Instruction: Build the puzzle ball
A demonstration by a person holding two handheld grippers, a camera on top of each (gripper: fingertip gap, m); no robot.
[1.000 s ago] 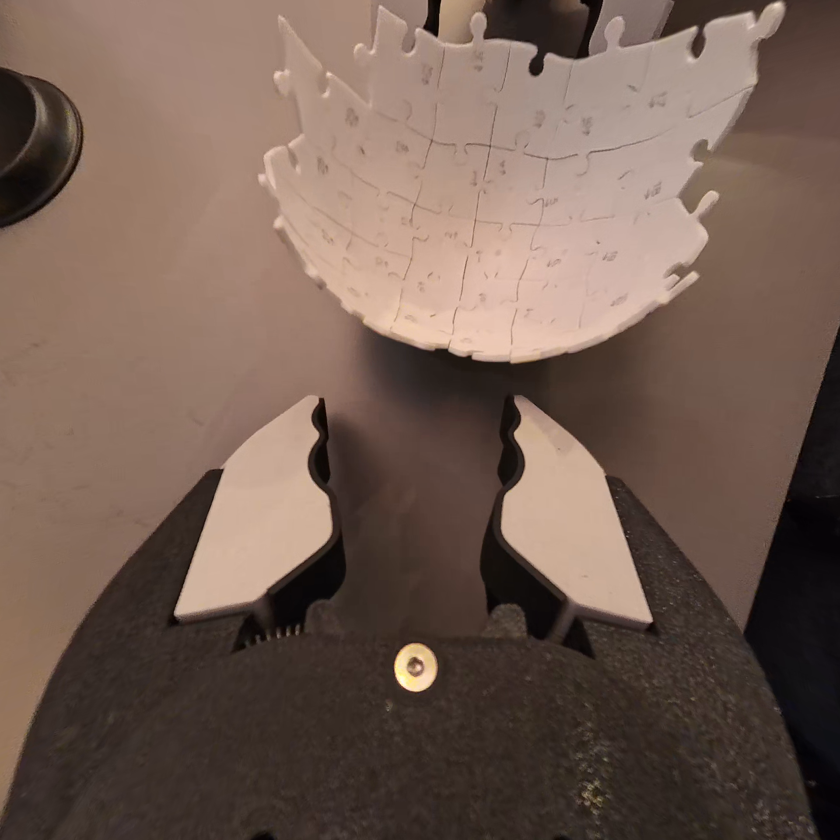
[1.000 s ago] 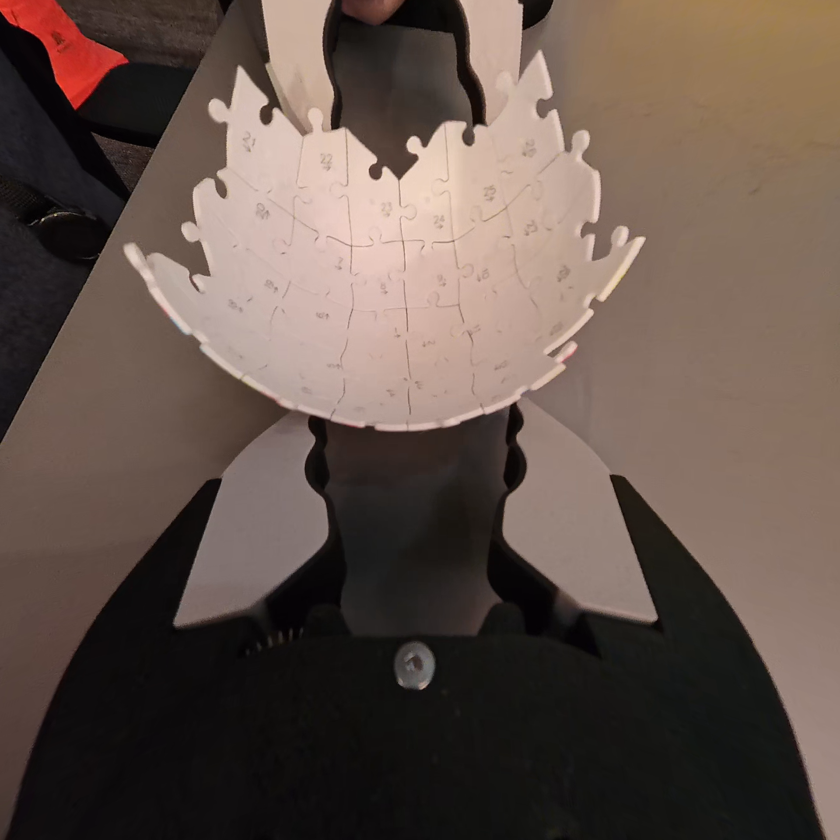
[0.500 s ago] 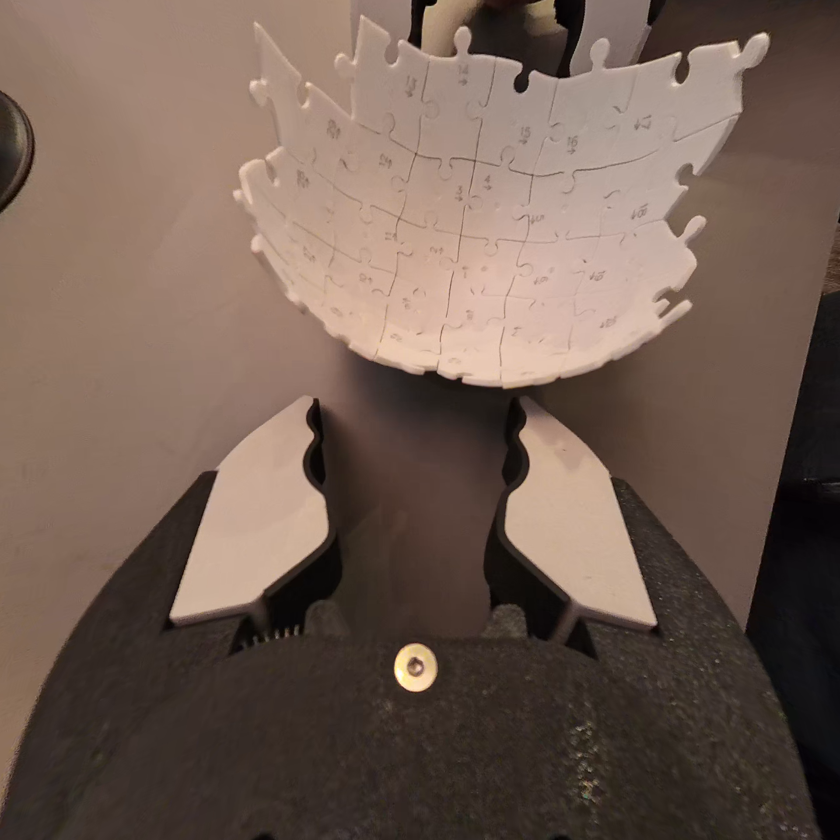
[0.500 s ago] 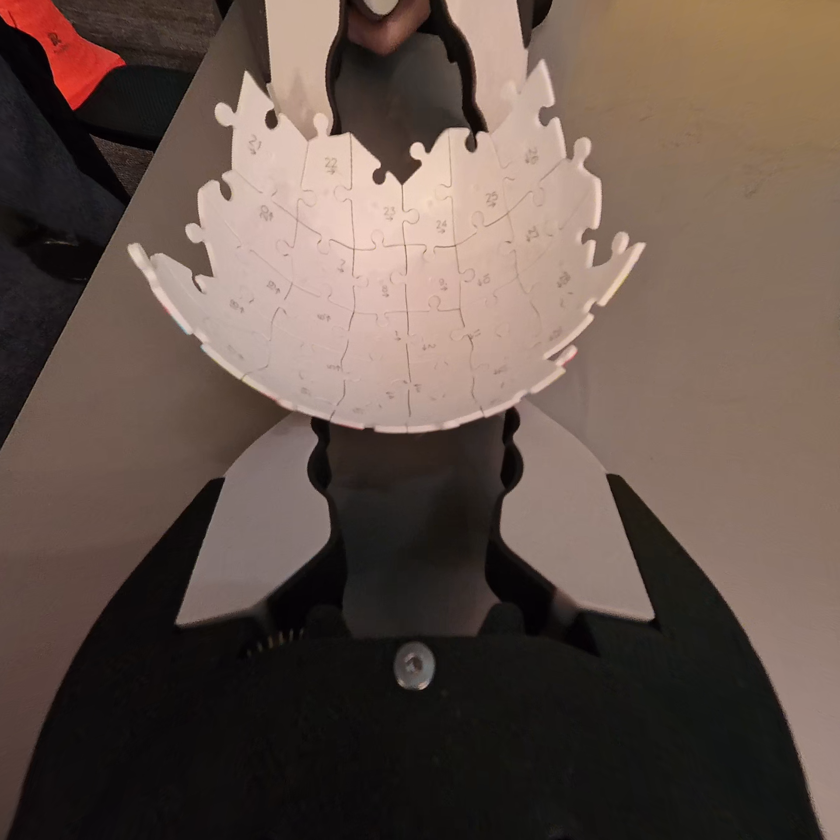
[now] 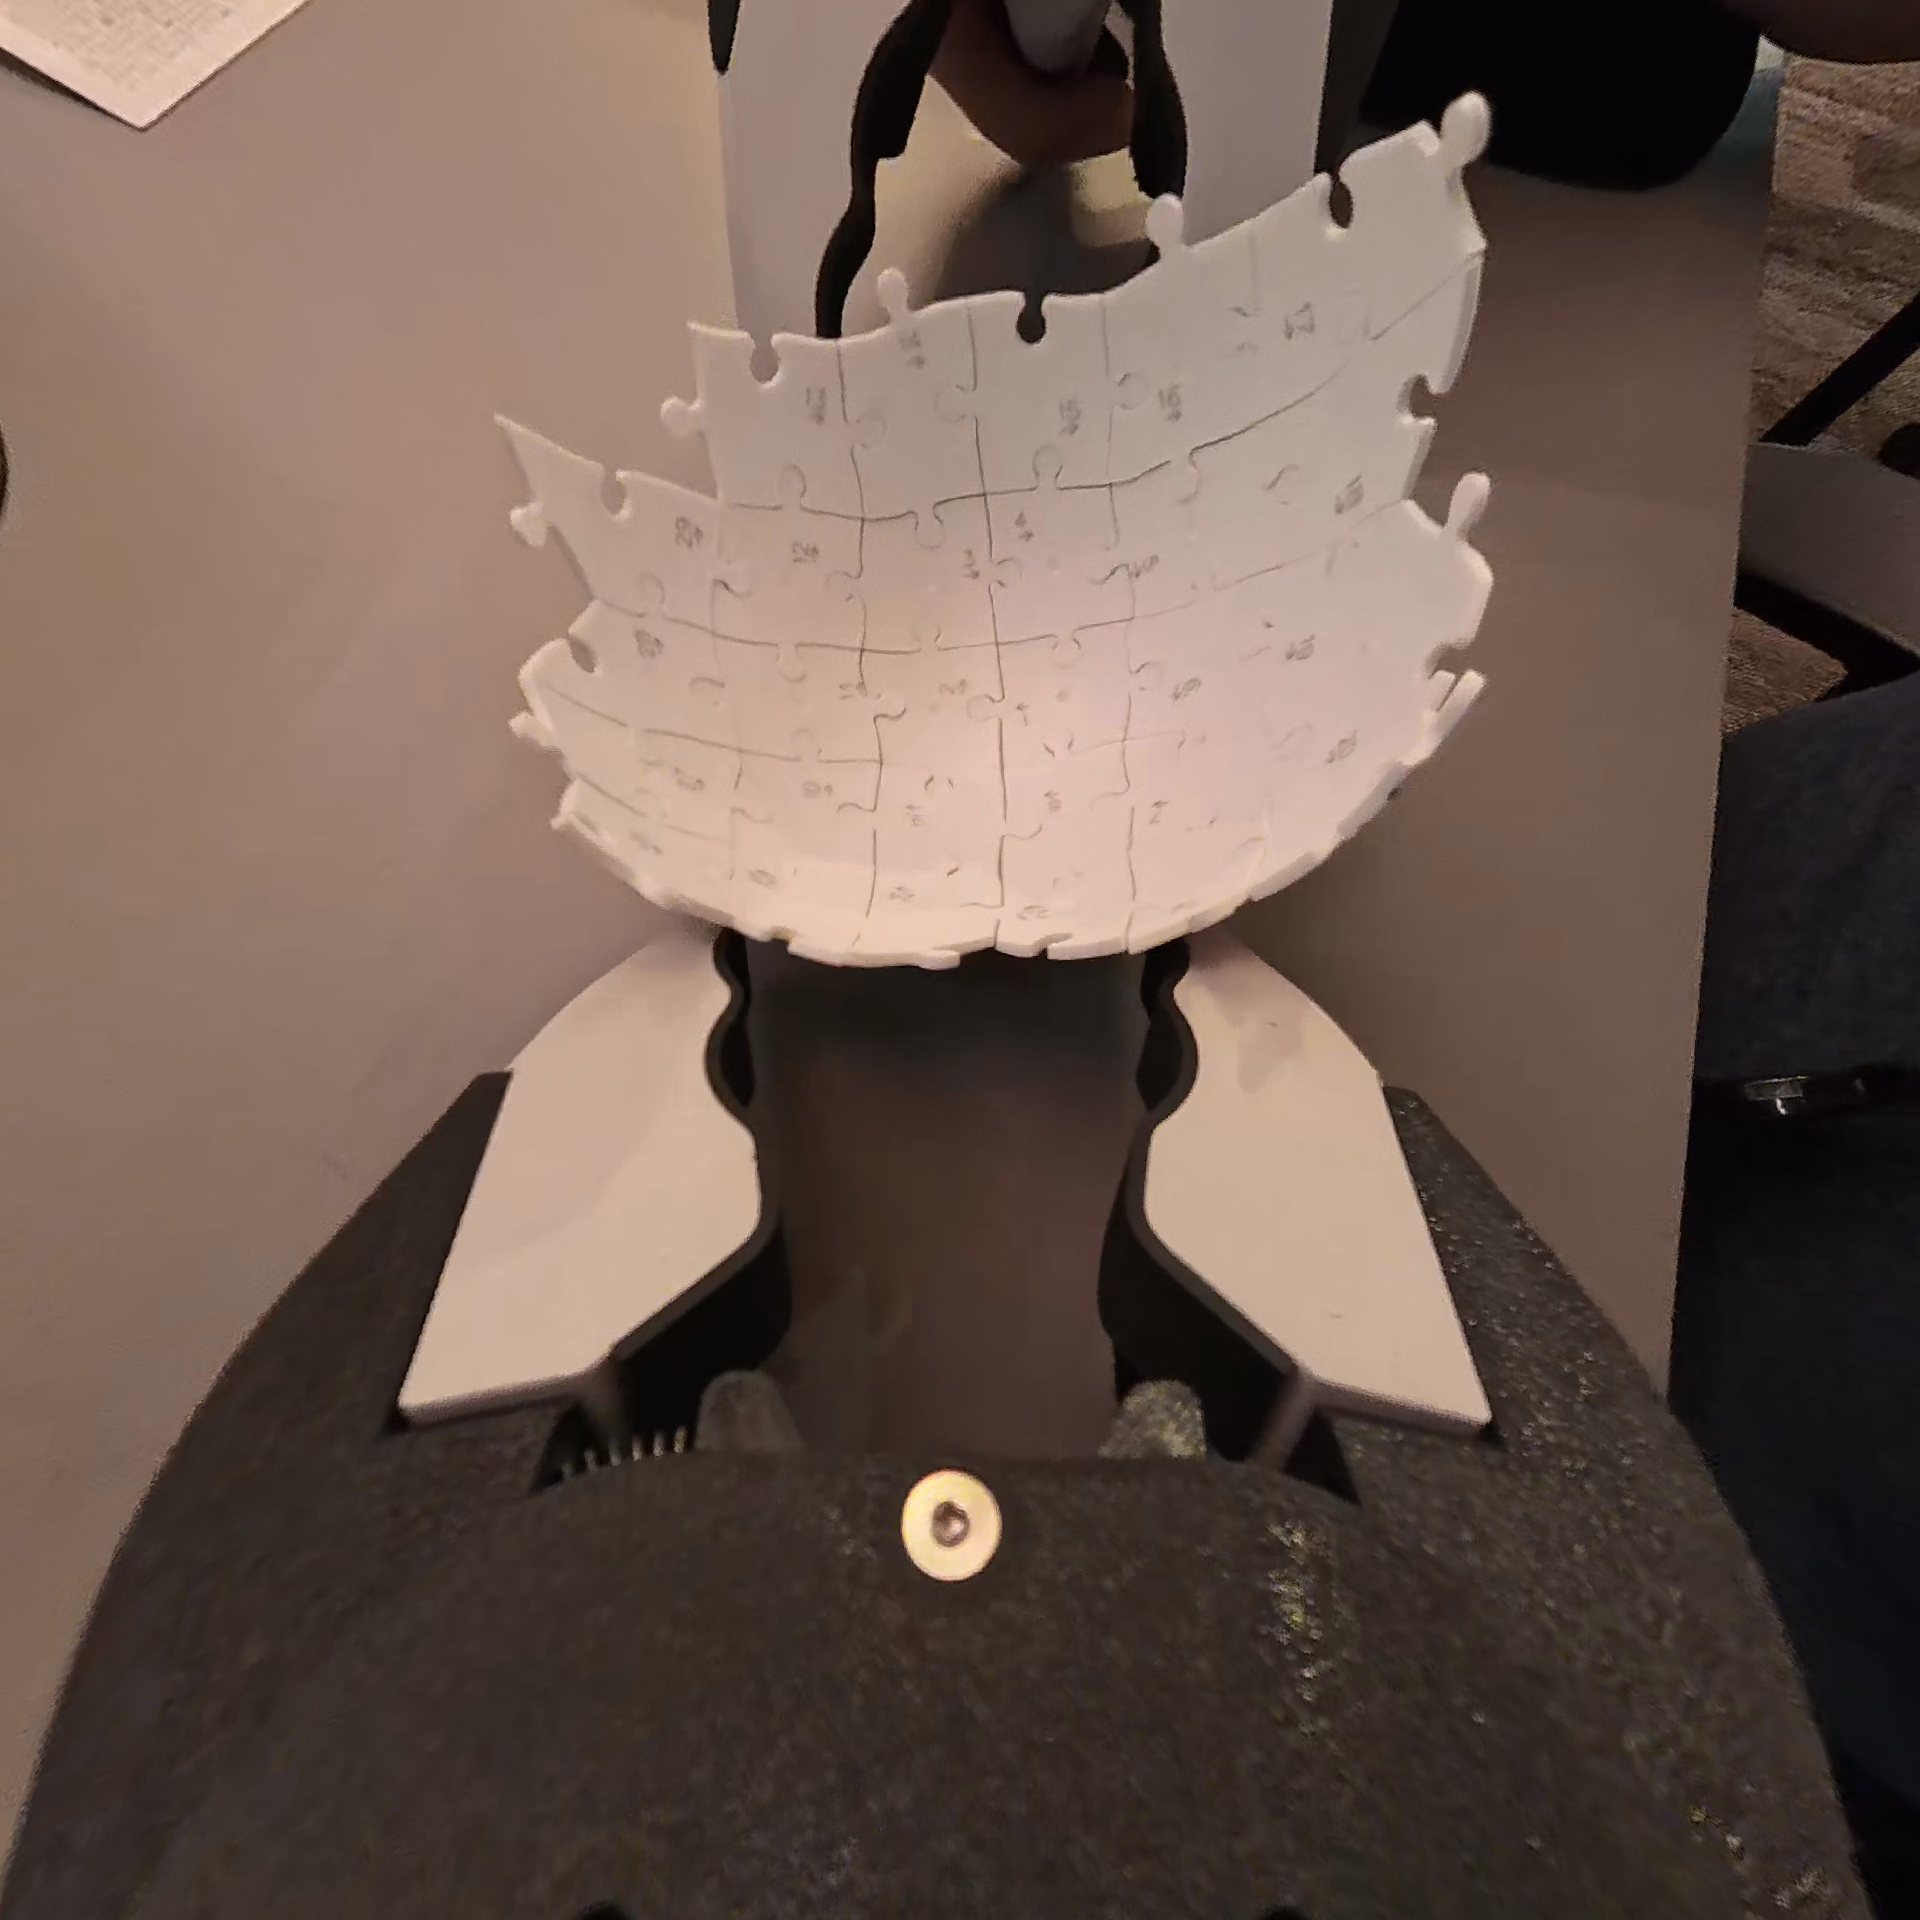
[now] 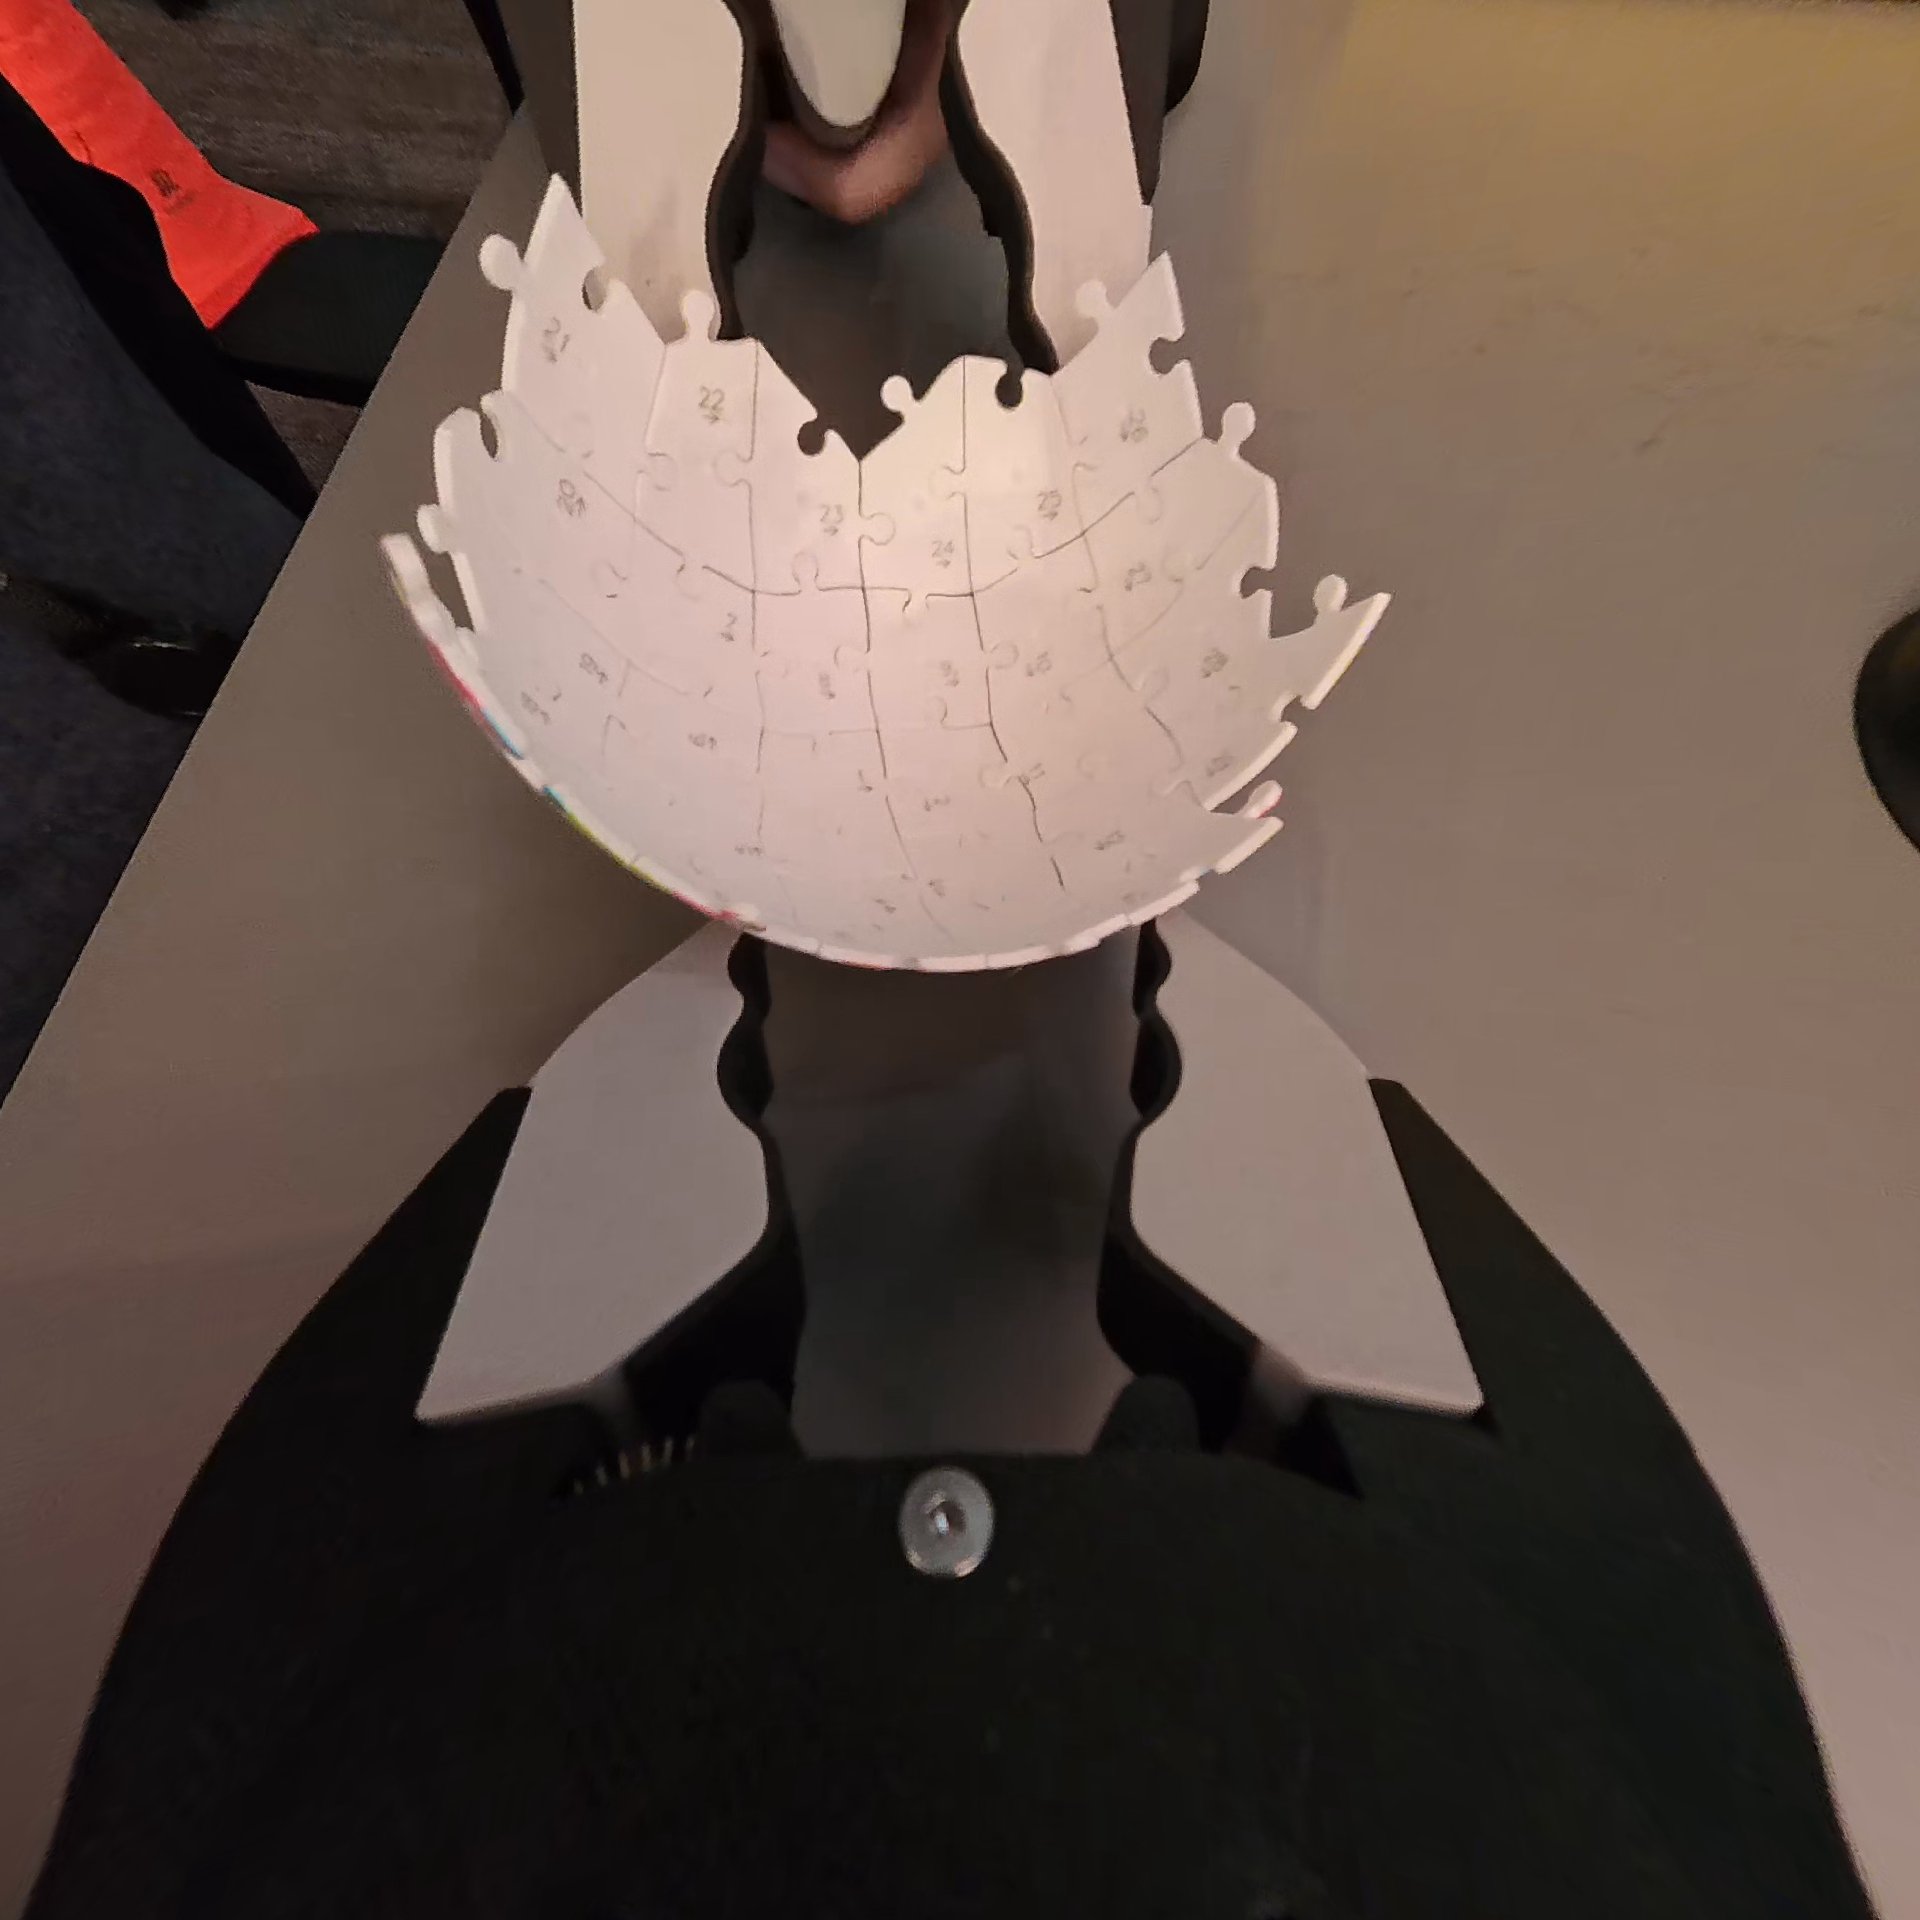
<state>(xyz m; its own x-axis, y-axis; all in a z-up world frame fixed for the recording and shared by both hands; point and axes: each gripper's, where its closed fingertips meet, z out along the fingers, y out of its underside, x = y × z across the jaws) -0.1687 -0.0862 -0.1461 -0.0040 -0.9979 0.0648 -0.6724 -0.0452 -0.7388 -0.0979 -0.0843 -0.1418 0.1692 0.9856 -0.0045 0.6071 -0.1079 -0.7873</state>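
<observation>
Both claws are spread wide with nothing pinched between them. The left gripper (image 5: 951, 961) has its grey fingers (image 5: 613, 1174) well apart, and the tips sit right at the near lower edge of the puzzle ball (image 5: 997, 623). The bowl's rim overlaps the tips in the left wrist view, so I can't tell whether they're actually touching it or just under it. Same deal on the other side: the right gripper (image 6: 945, 961) is gaping open, with its fingers (image 6: 623, 1195) tucked in just below the ball's (image 6: 862, 665) near edge.

The ball itself is only a half shell so far, a white curved bowl of interlocked pieces with a jagged rim of tabs and notches, sitting between the two claws, which face each other across it. From the right wrist view the far rim has a V-shaped gap, and a thin strip of colour shows along the outer left edge.

As for writing: each piece has a small printed number with a tiny mark under it on the inside face. No brand anywhere on the claws.

Everything's over a plain grey-brown table (image 5: 260, 520). There's a printed sheet of paper (image 5: 145, 42) at the far left corner, an orange cloth item (image 6: 135, 166) off the table edge, and a dark round object (image 6: 1891, 717) at the right border.
</observation>
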